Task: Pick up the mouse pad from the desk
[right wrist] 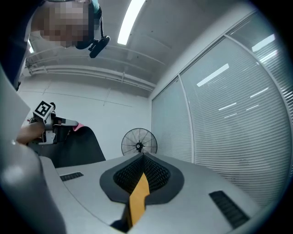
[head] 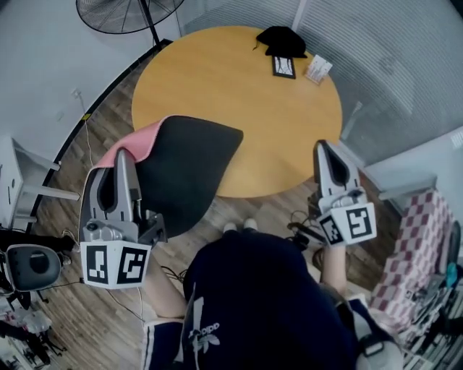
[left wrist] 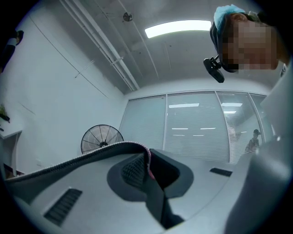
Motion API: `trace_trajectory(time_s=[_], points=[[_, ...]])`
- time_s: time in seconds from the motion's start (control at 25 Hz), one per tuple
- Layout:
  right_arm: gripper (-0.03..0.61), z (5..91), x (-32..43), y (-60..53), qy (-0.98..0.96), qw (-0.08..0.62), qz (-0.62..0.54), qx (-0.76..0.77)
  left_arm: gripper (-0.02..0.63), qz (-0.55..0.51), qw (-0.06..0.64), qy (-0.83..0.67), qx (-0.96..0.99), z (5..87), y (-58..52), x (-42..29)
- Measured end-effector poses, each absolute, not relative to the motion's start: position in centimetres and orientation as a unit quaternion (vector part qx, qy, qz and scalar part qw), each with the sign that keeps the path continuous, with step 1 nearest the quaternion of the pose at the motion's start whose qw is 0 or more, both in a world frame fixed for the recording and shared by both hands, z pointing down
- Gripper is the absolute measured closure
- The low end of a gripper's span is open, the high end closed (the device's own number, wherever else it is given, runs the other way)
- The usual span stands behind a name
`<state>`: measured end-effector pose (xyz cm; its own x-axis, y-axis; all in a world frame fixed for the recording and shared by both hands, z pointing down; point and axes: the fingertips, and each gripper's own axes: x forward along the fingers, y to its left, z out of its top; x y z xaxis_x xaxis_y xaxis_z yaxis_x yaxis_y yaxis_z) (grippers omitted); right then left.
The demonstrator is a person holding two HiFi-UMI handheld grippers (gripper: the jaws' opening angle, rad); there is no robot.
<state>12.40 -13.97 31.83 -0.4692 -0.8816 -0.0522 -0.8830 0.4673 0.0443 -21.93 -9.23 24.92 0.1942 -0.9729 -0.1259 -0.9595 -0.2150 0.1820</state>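
Note:
The mouse pad (head: 189, 165), pink on one face and black on the other, hangs lifted over the near left edge of the round wooden desk (head: 239, 94). My left gripper (head: 123, 155) is shut on its left edge. In the left gripper view the pad's stitched rim (left wrist: 94, 154) runs in from the left and drops between the jaws of the left gripper (left wrist: 147, 157). My right gripper (head: 322, 147) hovers at the desk's near right edge, shut and holding nothing. The right gripper view shows the right gripper (right wrist: 143, 157) with only a sliver of desk below the tips, and the pad (right wrist: 78, 147) at left.
A black cloth item (head: 282, 40), a small dark frame (head: 283, 66) and a white card (head: 318, 69) lie at the desk's far side. A floor fan (head: 126, 11) stands beyond the desk. A chair with checked cloth (head: 416, 253) is at right. Glass walls with blinds surround.

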Motion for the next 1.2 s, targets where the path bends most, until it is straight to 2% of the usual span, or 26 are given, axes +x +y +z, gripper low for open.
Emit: trace_trajectory(time_s=[0.76,1.2], points=[[0.577,30.9,14.4,-10.6,0.842,0.009,0.044,-0.538,0.592,-0.115,0.026,-0.575,0.81,23.6,-7.3,-18.0],[0.577,31.6,14.2,-9.6,0.838,0.007,0.041,-0.543,0.592,-0.105,0.024,-0.58,0.808,24.0,-6.7,-18.8]])
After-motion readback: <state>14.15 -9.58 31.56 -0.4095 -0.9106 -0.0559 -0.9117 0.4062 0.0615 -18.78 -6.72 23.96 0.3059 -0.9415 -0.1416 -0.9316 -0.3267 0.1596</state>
